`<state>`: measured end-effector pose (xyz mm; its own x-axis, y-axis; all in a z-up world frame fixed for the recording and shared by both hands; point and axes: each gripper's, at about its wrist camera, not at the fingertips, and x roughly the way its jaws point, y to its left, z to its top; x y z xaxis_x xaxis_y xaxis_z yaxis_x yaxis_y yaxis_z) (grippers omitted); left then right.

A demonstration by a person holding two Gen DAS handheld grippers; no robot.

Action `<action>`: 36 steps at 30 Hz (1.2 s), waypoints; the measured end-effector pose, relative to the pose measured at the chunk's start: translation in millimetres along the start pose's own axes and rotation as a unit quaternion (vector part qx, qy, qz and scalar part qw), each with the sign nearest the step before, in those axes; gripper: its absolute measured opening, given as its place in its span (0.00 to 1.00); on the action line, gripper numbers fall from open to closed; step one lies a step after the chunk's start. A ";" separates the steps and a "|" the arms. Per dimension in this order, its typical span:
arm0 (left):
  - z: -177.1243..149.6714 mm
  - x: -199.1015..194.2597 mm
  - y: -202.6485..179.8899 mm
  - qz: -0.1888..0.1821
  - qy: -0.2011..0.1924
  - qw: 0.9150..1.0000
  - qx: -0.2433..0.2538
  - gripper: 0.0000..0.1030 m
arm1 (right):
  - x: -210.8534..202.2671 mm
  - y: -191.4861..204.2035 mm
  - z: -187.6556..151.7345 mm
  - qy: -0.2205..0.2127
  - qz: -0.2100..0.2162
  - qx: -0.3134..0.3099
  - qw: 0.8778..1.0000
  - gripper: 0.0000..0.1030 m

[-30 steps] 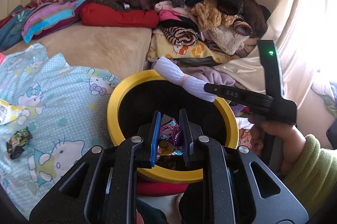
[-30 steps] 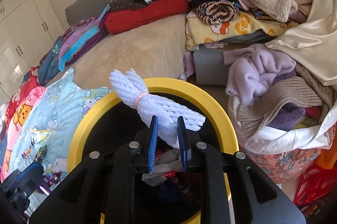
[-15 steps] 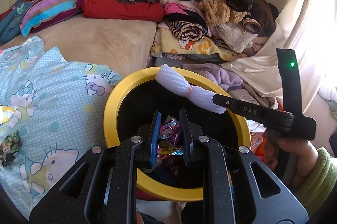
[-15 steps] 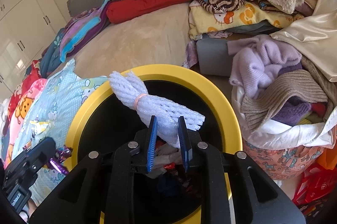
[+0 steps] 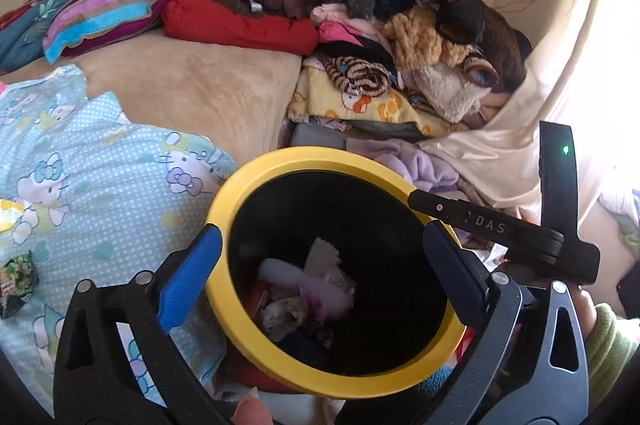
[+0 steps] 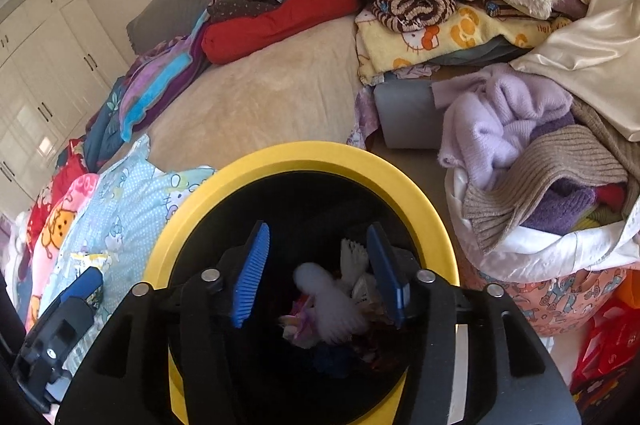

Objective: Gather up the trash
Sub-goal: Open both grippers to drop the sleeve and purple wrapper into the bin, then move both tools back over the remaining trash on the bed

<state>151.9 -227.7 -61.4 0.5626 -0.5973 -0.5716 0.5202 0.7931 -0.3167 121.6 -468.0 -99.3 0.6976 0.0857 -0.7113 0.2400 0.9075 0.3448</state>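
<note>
The yellow-rimmed bin [image 5: 280,161] is seen beside the bed [image 5: 208,93], its black interior open to both cameras. The white foam net [image 6: 334,305] is found lying inside the bin on top of the other trash [image 5: 304,309]; in the right wrist view its long axis runs from about 11 o'clock to 5 o'clock, the rounded end pointing toward 11 o'clock. It is touched by neither tool.

The left tongs [image 5: 324,265] are spread wide and released, nothing being held; the blue pad sits at the bin's 9 o'clock rim and the dark pad at its 3 o'clock rim. The right tongs [image 6: 318,269] are likewise released and empty, held above the bin mouth with the foam net visible between the two blue pads, well below them. From the left wrist view the right tool's black body is seen at 3 o'clock of the bin.

On the blue cartoon-print sheet [image 5: 80,185] a crumpled dark wrapper [image 5: 18,279] is seen at the bin's 9 o'clock, well apart, with a yellow wrapper [image 5: 8,215] near it. A clothes pile [image 5: 400,25] is stacked at 12 o'clock.
</note>
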 end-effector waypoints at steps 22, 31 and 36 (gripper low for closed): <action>9.8 -76.9 50.2 0.112 -0.071 0.991 -0.024 0.89 | -20.8 88.7 -1.7 -0.031 0.030 -0.097 0.994 0.65; 7.3 -107.6 88.1 0.154 -0.094 0.982 -0.050 0.89 | -17.7 139.6 -18.1 -0.023 0.058 -0.132 0.989 0.66; 3.2 -122.1 113.0 0.176 -0.100 0.977 -0.070 0.89 | -12.4 169.9 -31.3 -0.015 0.074 -0.153 0.985 0.66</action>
<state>144.0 -65.6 -24.9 0.8125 -0.2854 -0.5084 0.1867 0.9534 -0.2368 132.7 -302.0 -51.0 0.7302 0.2183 -0.6474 -0.0767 0.9678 0.2397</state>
